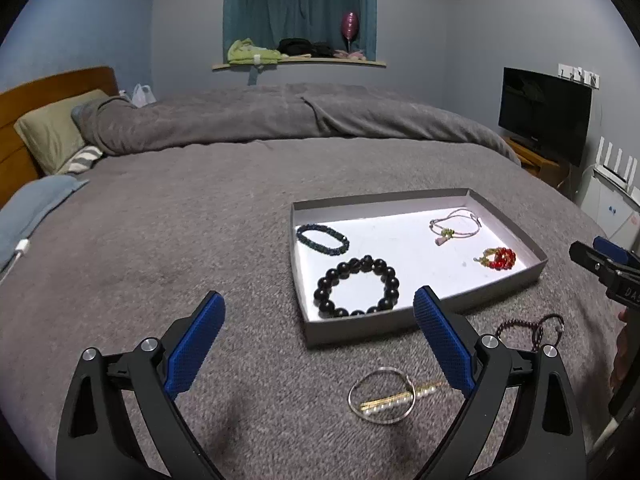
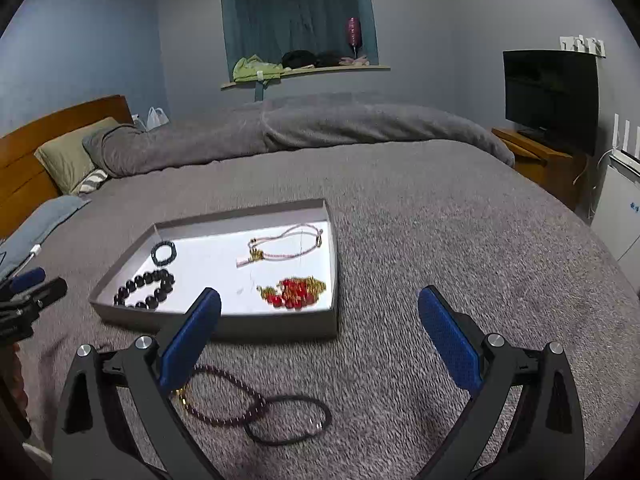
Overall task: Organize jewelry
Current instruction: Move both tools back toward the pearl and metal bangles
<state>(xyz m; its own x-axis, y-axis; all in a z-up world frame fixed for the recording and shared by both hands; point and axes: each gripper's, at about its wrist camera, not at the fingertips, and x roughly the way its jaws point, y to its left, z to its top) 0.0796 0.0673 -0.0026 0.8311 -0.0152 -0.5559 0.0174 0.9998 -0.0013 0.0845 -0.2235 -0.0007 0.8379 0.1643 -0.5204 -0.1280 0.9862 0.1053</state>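
A grey shallow box (image 1: 400, 322) (image 2: 280, 326) lies on the bed. It holds a big black bead bracelet (image 1: 357, 286) (image 2: 145, 288), a dark braided bracelet (image 1: 322, 239) (image 2: 164, 252), a pink cord bracelet (image 1: 456, 226) (image 2: 284, 245) and a red bead bracelet (image 1: 499, 258) (image 2: 294, 292). On the blanket lie a silver bangle with a pearl clip (image 1: 382, 396), a maroon bead string (image 1: 516, 326) (image 2: 228, 398) and a black cord loop (image 1: 551, 323) (image 2: 288, 420). My left gripper (image 1: 320, 340) is open above the blanket near the bangle. My right gripper (image 2: 320, 340) is open above the maroon string.
A grey blanket (image 1: 160, 260) covers the bed. Pillows (image 1: 52, 132) and a wooden headboard (image 1: 16, 120) are at the far left. A TV (image 1: 544, 116) on a wooden stand is at the right. A window ledge (image 1: 300, 62) with clothes is at the back.
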